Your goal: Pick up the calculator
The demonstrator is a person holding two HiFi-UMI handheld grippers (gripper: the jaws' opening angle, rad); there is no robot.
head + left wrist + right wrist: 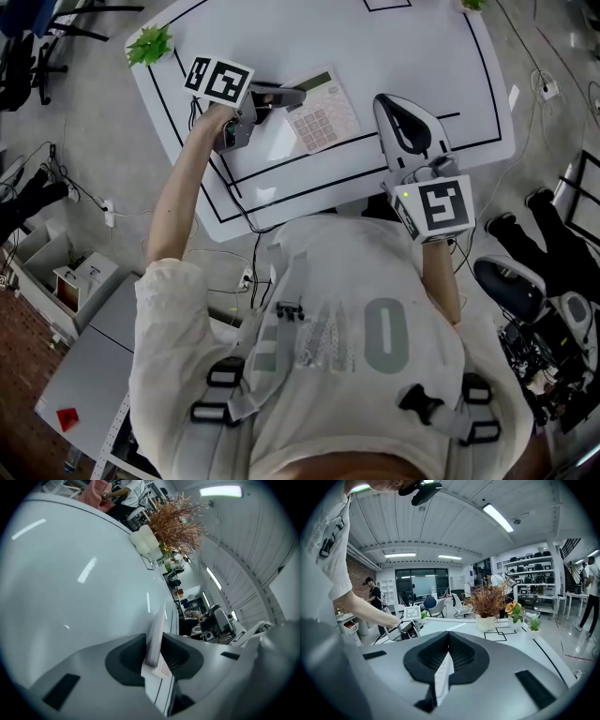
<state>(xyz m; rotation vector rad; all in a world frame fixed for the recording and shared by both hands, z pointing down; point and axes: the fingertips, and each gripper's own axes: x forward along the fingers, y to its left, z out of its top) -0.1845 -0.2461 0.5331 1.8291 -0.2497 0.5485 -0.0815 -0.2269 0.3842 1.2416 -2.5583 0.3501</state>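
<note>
A flat calculator (323,114) with pinkish keys and a green display lies on the white table (281,37) inside black taped lines. My left gripper (298,97) reaches in from the left and its jaws are shut on the calculator's left edge. In the left gripper view the calculator (157,634) shows edge-on, pinched between the two dark pads of the left gripper (153,645). My right gripper (386,101) hovers to the right of the calculator, apart from it. In the right gripper view the right gripper (449,637) has its jaws together with nothing between them.
A small green plant (150,44) stands at the table's far left corner. A dried brown plant in a white pot (487,606), an orange flower (514,609) and a small green plant (533,623) stand further along the table. Cables and chair bases lie on the floor around it.
</note>
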